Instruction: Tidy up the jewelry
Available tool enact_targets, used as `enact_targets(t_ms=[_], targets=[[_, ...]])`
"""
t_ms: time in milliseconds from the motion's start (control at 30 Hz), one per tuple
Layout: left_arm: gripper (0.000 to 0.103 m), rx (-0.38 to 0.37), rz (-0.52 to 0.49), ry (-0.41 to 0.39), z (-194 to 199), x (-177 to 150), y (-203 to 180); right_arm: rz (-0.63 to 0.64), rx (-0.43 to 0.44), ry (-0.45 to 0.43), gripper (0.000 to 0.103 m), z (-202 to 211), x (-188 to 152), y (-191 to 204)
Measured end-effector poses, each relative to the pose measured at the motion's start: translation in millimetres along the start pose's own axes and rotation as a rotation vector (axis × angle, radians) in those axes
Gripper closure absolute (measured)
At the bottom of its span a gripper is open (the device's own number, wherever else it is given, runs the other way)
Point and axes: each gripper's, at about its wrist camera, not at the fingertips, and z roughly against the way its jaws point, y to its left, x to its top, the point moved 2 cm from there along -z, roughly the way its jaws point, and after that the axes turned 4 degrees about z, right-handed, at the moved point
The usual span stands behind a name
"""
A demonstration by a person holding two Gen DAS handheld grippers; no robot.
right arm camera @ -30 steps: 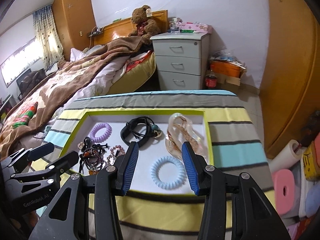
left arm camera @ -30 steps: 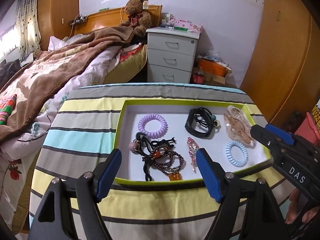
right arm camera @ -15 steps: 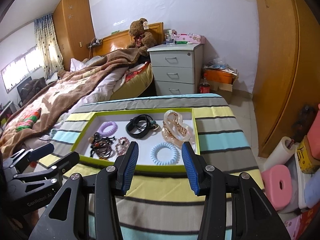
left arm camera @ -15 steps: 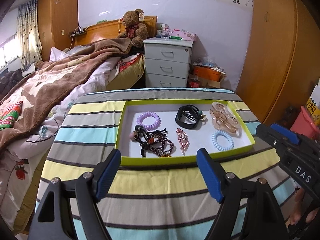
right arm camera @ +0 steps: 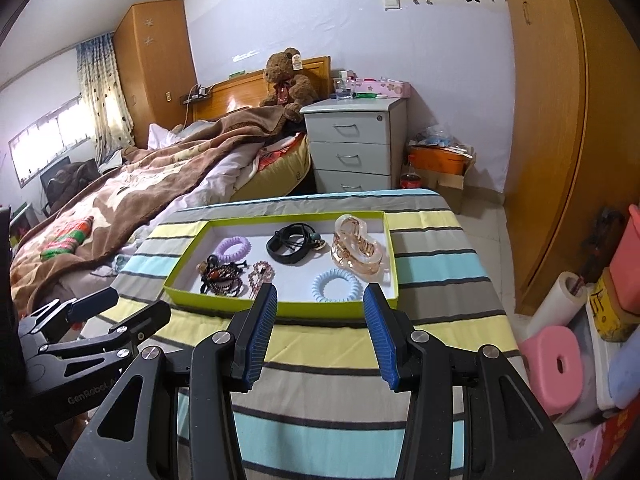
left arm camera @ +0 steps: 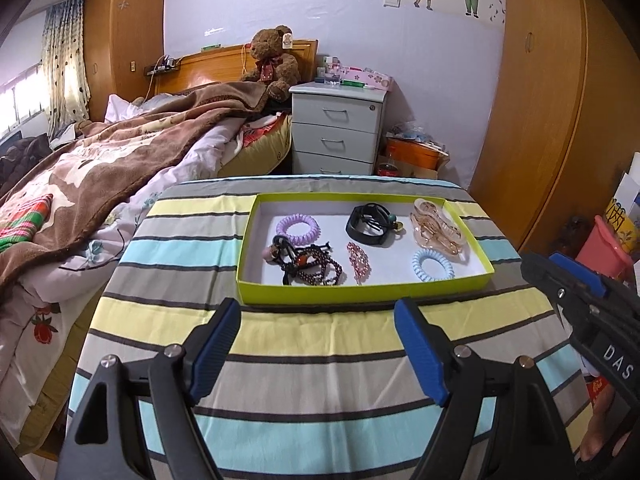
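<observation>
Hovering: both grippers [left arm camera: 318, 346] [right arm camera: 320, 334] open, near jewelry tray [left arm camera: 360, 292].

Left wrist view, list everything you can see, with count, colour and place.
tray: one, lime green rim, white inside, on striped tablecloth
coil hair ties: two, purple at tray's back left, light blue at front right
black band bundle: one, back centre
clear hair claw: one, peach, back right
bead bracelets with hair ties: tangled pile, dark, front left
hair clip: one, pink, front centre
teddy bear: one, brown, on bed
nightstand: one, pale grey, beside bed
left gripper: open, empty
right gripper: at right edge, empty
</observation>
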Motion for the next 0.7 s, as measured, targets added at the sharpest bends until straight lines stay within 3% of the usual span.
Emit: enact_targets(t_ms=[700], targets=[[0.015, 0.003, 0.003, 0.008, 5.3, -8.5, 0.7, 0.011, -0.009, -0.006, 0.057, 4.3, -5.9, 2.4]])
